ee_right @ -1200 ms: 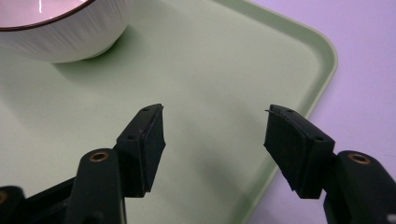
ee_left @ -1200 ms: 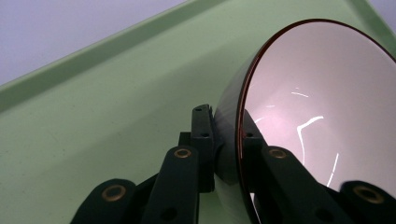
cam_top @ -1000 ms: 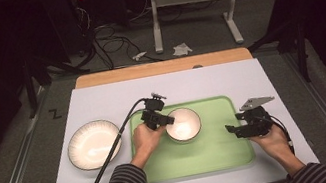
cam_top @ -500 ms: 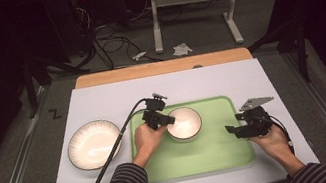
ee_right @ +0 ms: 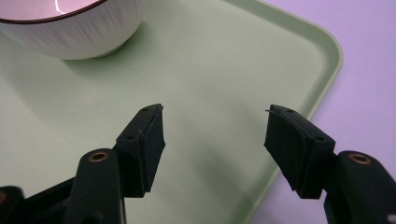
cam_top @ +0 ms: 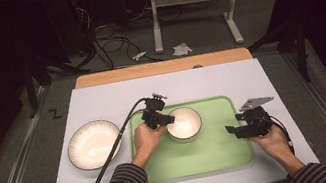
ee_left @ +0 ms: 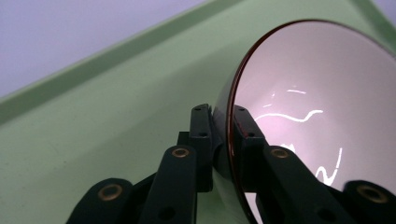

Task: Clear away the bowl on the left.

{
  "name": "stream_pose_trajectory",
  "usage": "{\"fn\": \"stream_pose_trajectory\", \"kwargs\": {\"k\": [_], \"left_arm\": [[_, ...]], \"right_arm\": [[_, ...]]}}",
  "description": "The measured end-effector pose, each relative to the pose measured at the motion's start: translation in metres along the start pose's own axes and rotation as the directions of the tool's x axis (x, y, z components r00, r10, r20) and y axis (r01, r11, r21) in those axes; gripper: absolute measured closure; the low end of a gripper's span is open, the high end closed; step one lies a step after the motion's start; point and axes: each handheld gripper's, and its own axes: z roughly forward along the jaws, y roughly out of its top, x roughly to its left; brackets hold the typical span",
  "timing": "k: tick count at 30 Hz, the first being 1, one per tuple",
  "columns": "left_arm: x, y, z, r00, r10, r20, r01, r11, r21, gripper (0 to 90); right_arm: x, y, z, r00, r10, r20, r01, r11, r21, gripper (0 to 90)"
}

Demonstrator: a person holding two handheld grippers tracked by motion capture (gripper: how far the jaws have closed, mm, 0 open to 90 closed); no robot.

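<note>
On the tray: green tray (cam_top: 212,151) carries a white bowl (cam_top: 184,123), toward its left end.
Left hand-held gripper (ee_left: 223,140): pinching the bowl's left rim, nearer by far.
Right hand-held gripper (ee_right: 215,140): jaws wide, empty, over the tray's right edge, well apart from the bowl.

White ribbed bowl (cam_top: 184,123), dark rim, upright on green tray (cam_top: 212,151), rim pinched by left gripper (cam_top: 165,119).
</note>
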Motion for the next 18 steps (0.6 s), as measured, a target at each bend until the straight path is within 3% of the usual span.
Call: {"fn": "stream_pose_trajectory", "kwargs": {"k": [3,6,9,18], "left_arm": [[-0.005,0.006,-0.011,0.9999,0.004,0.017,-0.004,0.9994,-0.034,71.6],[-0.006,0.008,-0.02,0.9991,0.039,0.016,-0.038,0.9982,-0.047,64.9],[-0.008,0.01,-0.028,0.9977,0.065,0.015,-0.064,0.996,-0.062,62.2],[-0.011,0.015,-0.051,0.9955,0.095,0.012,-0.093,0.9908,-0.099,58.6]], "right_arm": [[0.0,0.0,0.0,1.0,-0.003,-0.002,0.003,1.0,-0.003,39.0],[0.001,0.0,0.0,1.0,-0.001,-0.002,0.001,1.0,0.002,39.0],[0.001,0.0,0.001,1.0,-0.001,-0.002,0.001,1.0,0.001,39.0],[-0.001,0.0,0.0,1.0,0.002,0.001,-0.002,1.0,-0.002,39.0]]}}
